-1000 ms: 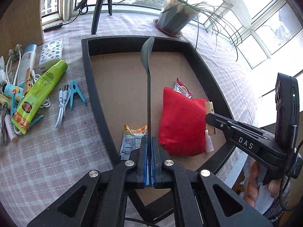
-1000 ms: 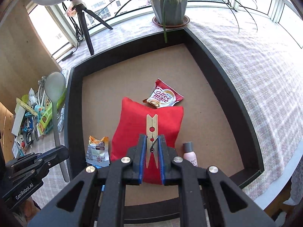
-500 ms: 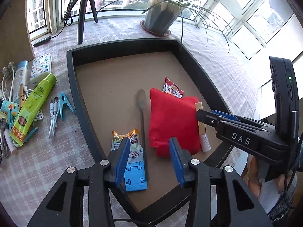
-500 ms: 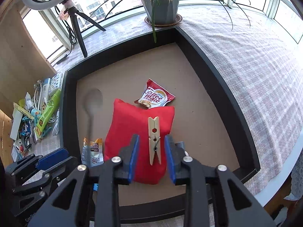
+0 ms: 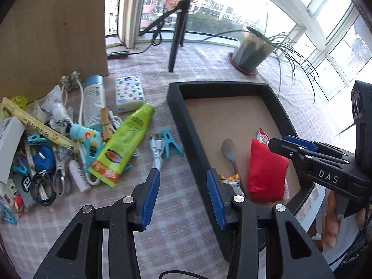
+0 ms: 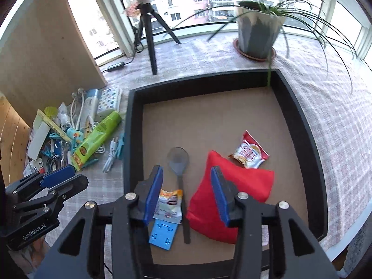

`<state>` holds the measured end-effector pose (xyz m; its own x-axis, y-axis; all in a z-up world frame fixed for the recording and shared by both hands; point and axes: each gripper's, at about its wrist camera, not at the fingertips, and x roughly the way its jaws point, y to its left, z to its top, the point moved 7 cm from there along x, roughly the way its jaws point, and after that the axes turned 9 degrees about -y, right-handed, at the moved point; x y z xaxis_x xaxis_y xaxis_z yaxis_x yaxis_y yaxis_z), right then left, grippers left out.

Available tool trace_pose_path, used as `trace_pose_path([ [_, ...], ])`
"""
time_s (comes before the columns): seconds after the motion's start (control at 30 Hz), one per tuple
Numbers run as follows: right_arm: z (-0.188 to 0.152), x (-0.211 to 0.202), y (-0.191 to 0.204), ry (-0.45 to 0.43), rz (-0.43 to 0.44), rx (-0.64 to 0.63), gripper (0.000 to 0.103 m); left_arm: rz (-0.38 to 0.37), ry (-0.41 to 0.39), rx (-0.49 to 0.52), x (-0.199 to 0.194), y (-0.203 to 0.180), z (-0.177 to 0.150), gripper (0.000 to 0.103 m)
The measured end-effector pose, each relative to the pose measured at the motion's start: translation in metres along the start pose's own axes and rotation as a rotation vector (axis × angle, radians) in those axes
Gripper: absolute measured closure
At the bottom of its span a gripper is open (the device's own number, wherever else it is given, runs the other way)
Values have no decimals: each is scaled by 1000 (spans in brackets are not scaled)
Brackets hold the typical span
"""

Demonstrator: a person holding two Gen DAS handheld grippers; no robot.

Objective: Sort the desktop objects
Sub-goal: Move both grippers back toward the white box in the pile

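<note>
A black tray [image 6: 130, 139] holds a grey spoon [image 6: 177, 160], a red pouch [image 6: 237, 186], a coffee-creamer sachet [image 6: 250, 151], an orange-and-white packet [image 6: 169, 202] and a flat blue piece [image 6: 162, 232]. My right gripper [image 6: 186, 179] hangs above the spoon's handle and the packet; its jaws are opening and grip nothing. My left gripper [image 5: 183, 174] is open and empty above the tablecloth and the tray's left rim [image 5: 186, 125]. In the left wrist view the spoon [image 5: 229, 150] and pouch [image 5: 265, 174] lie beyond it, with the right gripper [image 5: 302, 144] above the pouch.
Left of the tray lies a heap: a green tube [image 5: 125, 141], a blue peg [image 5: 171, 143], a white cable [image 5: 157, 153], a tissue pack [image 5: 129, 93] and several small items. Behind stand a tripod [image 6: 148, 30], a plant pot [image 6: 258, 30] and a wooden panel [image 5: 51, 34].
The left gripper let go of the spoon, which now lies flat in the tray. The right gripper opened off the wooden clothespin on the pouch. Both grippers rose and drew back leftward.
</note>
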<state>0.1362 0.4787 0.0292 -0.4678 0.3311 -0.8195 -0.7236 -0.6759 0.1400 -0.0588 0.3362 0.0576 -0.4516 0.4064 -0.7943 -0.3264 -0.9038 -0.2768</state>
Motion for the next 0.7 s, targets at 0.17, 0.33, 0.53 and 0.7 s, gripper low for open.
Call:
trace_pose_path([
  [0.17, 30, 14, 74, 8, 69, -141, 56, 97, -28, -63, -29, 86, 17, 63],
  [0.33, 52, 40, 152, 47, 149, -256, 55, 208, -42, -146, -54, 183, 36, 60],
  [0.53, 70, 84, 235, 132, 260, -289, 54, 245, -19, -351, -64, 307, 52, 57],
  [0.7, 80, 127, 289, 210, 284, -294, 54, 295, -30, -482, -63, 392, 64, 57],
])
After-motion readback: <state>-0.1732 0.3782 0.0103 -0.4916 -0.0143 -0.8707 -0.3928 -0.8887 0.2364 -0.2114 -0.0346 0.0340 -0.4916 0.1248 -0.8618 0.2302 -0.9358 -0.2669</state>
